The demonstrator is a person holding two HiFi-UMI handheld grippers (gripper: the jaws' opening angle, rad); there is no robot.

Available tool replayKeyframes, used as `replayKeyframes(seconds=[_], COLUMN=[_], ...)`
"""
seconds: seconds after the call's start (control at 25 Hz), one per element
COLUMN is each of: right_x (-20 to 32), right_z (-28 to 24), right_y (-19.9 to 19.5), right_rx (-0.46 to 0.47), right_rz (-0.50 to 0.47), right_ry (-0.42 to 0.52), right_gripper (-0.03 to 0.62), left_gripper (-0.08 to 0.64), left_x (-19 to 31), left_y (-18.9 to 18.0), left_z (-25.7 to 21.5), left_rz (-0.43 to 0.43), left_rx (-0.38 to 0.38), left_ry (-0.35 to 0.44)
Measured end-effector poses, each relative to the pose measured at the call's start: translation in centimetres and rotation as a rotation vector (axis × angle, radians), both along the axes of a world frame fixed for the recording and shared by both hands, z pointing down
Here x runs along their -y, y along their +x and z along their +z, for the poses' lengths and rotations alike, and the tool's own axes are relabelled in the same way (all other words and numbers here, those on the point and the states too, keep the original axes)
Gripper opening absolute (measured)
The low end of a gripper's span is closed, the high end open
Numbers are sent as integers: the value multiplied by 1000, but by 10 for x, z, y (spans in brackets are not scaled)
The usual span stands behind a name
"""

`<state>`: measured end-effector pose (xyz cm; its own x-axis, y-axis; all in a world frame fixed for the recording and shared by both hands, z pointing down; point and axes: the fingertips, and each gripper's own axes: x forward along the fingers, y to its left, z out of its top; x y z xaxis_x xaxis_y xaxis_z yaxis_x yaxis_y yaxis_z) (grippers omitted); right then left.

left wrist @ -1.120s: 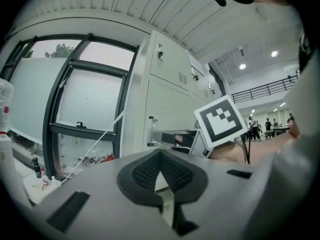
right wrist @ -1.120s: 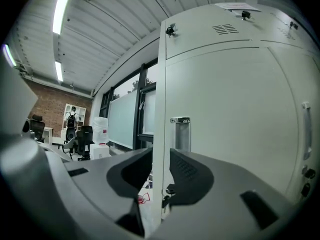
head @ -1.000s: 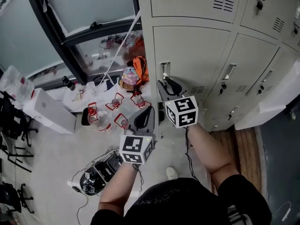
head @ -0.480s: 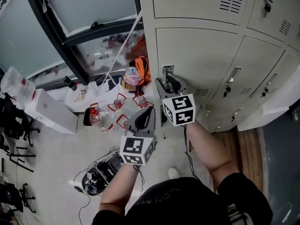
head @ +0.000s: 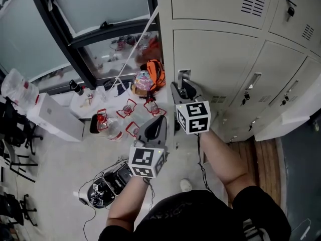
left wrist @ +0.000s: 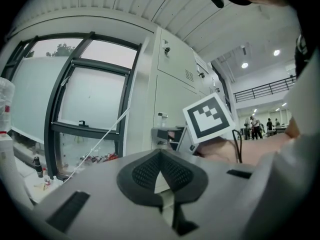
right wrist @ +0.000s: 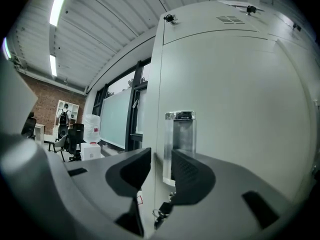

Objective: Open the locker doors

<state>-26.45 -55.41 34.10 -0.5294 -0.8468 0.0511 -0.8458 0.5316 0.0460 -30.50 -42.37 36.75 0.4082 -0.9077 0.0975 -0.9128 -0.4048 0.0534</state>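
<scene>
A bank of beige lockers fills the upper right; the leftmost middle door [head: 220,59] is closed, with a chrome handle [head: 183,75] at its left edge. My right gripper [head: 181,88] points level at that handle, tips just short of it. Its jaws have just been closing, a narrow gap remains, and nothing sits between the pads. In the right gripper view the handle [right wrist: 180,139] stands just beyond the right gripper [right wrist: 161,170], with a key [right wrist: 162,211] hanging below. My left gripper [head: 156,123] hangs back lower left, and in its own view the left gripper [left wrist: 160,158] is shut on nothing.
More closed locker doors with handles [head: 253,80] run to the right. Water bottles [head: 108,127], an orange bag [head: 156,72] and a white box [head: 52,117] crowd the floor by the dark-framed window [head: 80,39]. Cabled gear [head: 108,185] lies by my feet.
My right gripper has edged closer to the door handle. The left gripper has stayed where it was.
</scene>
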Motion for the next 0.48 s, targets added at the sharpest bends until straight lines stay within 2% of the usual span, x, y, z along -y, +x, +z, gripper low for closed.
replayKeyframes(seconds=[0.2,0.48], right_x=[-4,-21], right_z=[0,0], right_y=[4,7], right_rx=[-4,-12], right_rz=[30,40], right_ry=[-1,4], right_gripper=[95,97], left_gripper=[-2,-2], left_x=[-6,-23], left_y=[-2,-3], left_z=[-2,-1], left_rz=[-3,-5], left_rx=[-9,-12], left_ry=[9,7])
